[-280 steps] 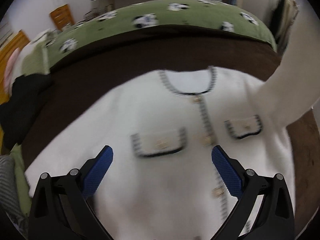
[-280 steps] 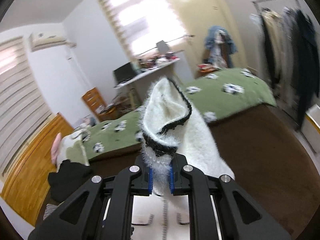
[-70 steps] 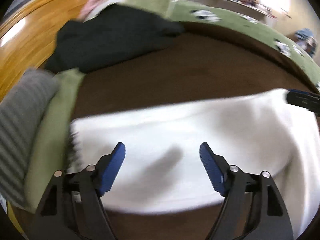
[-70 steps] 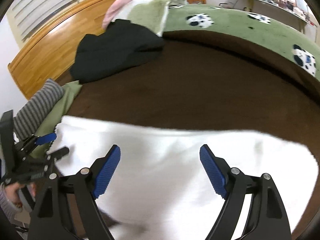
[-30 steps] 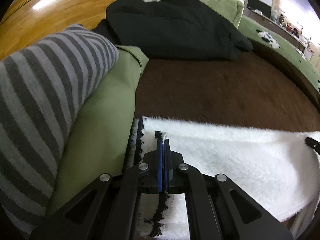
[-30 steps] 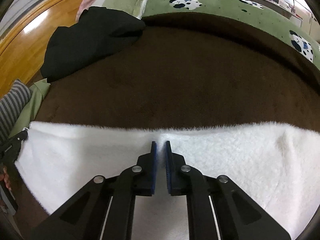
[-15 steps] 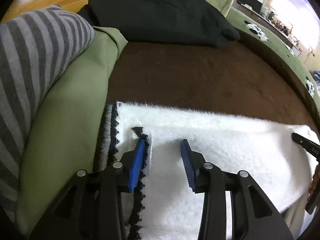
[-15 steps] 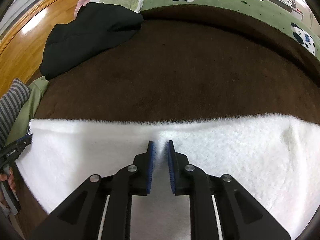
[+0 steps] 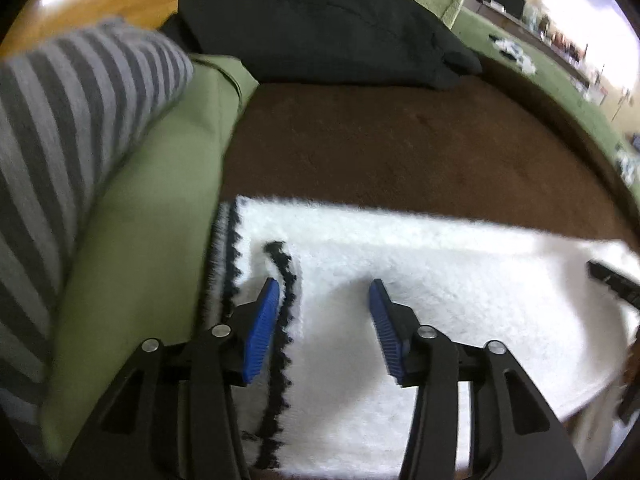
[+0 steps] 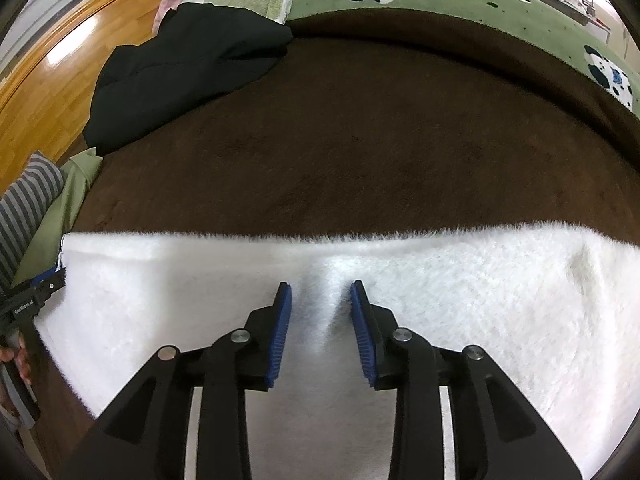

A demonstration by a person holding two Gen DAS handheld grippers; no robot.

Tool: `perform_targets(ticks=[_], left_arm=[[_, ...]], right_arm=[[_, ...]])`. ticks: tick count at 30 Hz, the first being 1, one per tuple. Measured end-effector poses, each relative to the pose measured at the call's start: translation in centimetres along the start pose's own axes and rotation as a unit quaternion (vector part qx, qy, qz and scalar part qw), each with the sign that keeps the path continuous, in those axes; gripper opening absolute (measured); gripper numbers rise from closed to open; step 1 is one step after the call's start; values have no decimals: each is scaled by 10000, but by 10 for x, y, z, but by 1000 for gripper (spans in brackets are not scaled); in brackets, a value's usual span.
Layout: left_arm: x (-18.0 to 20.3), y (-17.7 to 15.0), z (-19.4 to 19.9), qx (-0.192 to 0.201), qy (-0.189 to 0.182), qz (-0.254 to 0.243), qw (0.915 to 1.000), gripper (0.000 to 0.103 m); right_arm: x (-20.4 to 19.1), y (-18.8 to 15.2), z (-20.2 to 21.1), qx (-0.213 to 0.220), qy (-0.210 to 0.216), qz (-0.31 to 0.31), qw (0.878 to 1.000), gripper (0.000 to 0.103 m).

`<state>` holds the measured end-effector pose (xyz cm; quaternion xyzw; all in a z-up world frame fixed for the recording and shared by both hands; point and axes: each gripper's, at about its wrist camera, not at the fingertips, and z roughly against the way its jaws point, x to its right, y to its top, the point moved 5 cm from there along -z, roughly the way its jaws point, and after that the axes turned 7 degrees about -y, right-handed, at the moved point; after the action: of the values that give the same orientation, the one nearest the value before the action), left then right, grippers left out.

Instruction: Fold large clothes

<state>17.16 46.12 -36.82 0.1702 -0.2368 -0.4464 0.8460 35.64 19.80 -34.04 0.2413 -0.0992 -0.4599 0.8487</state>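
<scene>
A fluffy white cardigan (image 10: 460,292) with black trim lies folded in a long band on the brown blanket (image 10: 360,140). It also shows in the left wrist view (image 9: 460,280), where its black scalloped trim (image 9: 286,304) runs by the left end. My left gripper (image 9: 324,300) is open just above that end, holding nothing. My right gripper (image 10: 320,300) is open over the middle of the band, holding nothing. The left gripper also shows in the right wrist view (image 10: 36,292) at the cardigan's left end.
A black garment (image 10: 180,72) lies at the back left. A grey striped garment (image 9: 72,120) and a green one (image 9: 152,208) lie left of the cardigan. A green cow-print blanket (image 10: 460,4) covers the far side, and a wooden headboard (image 10: 48,68) stands at the left.
Both grippers were shut on the cardigan's folded edge a second ago. Both have opened and let it go, and the cardigan now lies flat.
</scene>
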Motion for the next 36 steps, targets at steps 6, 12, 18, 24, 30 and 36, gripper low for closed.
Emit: perform_targets(ticks=[6,12,18,24,30,36], left_arm=[[-6,-4,-1,55,-252,200,9995,12],[1,-2,6,258,13,80,9996,10],[2,10,24,532,203,2,9984,10],[-1,39,40,698,455,-85,9965,10],[-15,54,22,345,898,-105,9953,10],[-18,40,-13,-176,1559,-680,9853,14]], right_arm=[[-2,-2,-1,-5,27,-18,10000,31],[5,0,4,56,142,-166,9997,7],[0,10,25,371,107,-25,9993,6],[-4,31,43,605,96,1,9981,6],[-19,33,16,266,216,40,9994,6],[-22,15,-20,-59,69,-37,10000,18]])
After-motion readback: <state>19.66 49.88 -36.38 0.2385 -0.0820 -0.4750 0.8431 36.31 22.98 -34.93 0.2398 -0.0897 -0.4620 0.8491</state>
